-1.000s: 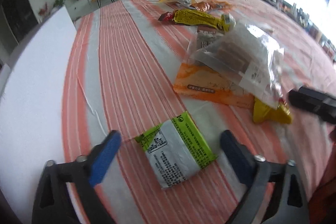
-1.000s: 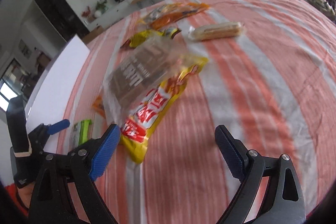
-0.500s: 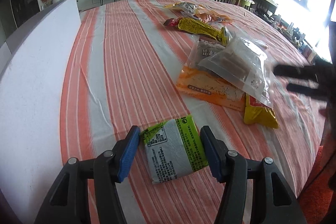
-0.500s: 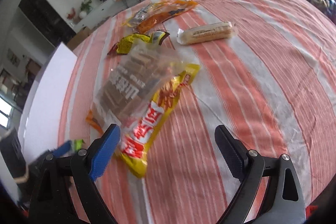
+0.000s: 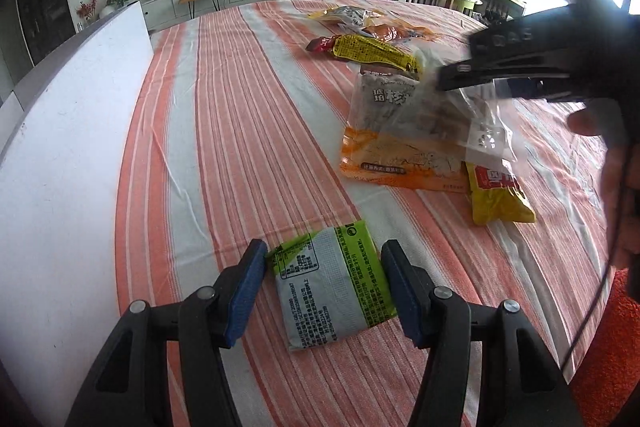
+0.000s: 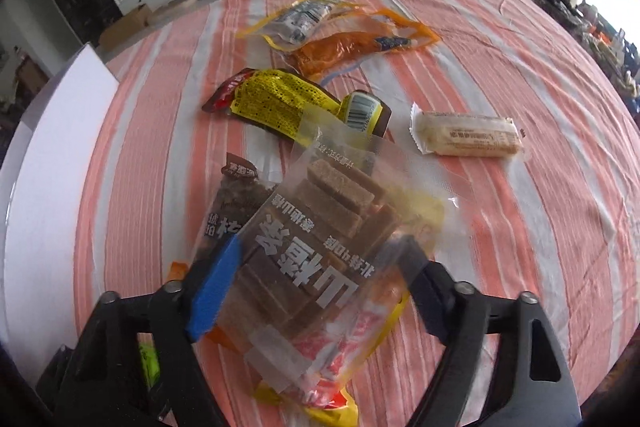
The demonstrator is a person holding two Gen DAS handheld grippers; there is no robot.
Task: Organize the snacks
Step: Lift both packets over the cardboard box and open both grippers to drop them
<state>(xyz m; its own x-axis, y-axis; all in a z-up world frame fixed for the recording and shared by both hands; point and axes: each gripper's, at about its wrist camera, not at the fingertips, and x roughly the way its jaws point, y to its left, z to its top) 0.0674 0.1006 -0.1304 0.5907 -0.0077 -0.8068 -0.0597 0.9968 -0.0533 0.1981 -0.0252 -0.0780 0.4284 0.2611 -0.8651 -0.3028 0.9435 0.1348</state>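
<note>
Fingers (image 5: 248,287) of the left gripper (image 5: 324,285) pinch the green snack packet (image 5: 330,287) on the striped worktop (image 5: 240,131), while the right gripper (image 6: 320,281) has just been closing across the clear bag of brown bars (image 6: 320,235), its long axis pointing away.

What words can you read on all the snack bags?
"山楂条": big white letters, seen upside down, on the clear bag of brown bars.
"琥珀核": as far as it shows, on the orange-bottomed bag.
Green packet: print too small to read.
Yellow packet: a barcode and print, too blurred.
Yellow-red bag: red characters cut off, unreadable.
Long white bar wrapper: print too small.
</note>
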